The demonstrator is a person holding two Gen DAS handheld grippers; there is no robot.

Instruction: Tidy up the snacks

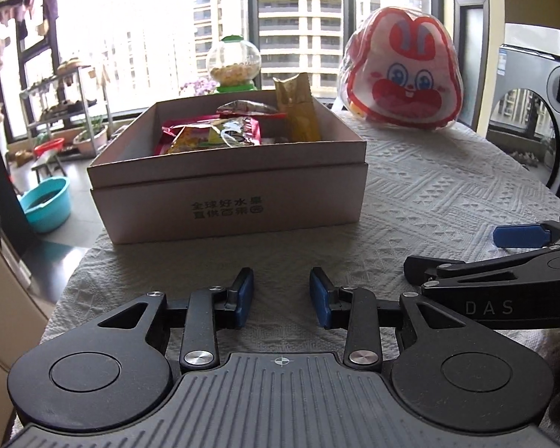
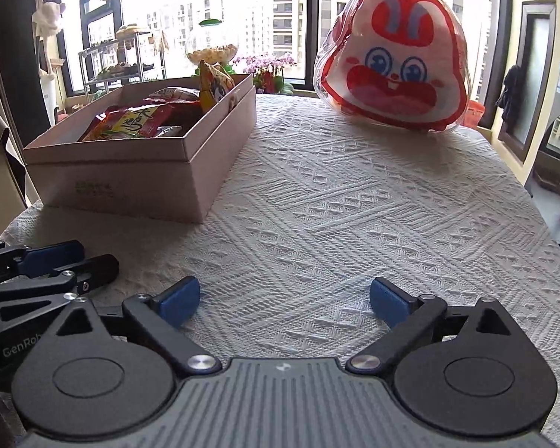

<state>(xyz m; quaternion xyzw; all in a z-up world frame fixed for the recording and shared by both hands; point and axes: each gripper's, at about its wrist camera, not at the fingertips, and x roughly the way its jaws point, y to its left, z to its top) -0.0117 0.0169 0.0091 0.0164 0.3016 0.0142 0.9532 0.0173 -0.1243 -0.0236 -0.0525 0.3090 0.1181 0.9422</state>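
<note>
nearest the viewer, both grippers hover low over the near edge of a table covered in a white textured cloth (image 2: 336, 194); the left gripper (image 1: 282, 296) has its blue fingers partly spread with nothing between them; the right gripper (image 2: 284, 300) sits just beside it, fingers spread wide and also empty; beyond the left gripper, toward the table's left edge, stands an open cardboard box (image 1: 227, 194) seated in its lid, its long side facing the grippers; inside lie snack packets (image 1: 212, 134), red and yellow wrappers heaped loosely, and a gold packet (image 1: 298, 112) stands upright against the box's far right wall; at the table's far right corner, well apart from the box, a clear plastic rabbit-face bag (image 2: 392, 67) printed in red and white sits upright facing the grippers; its contents cannot be made out; it looks like the only snack item outside the box, so it is likely the next thing to move; it lies straight ahead of the right gripper and off to the right of the left one, so the right hand is the better placed to reach it; behind the box a small globe-shaped candy dispenser (image 1: 233, 61) with a green cap stands near the table's far edge, before bright windows.
</note>
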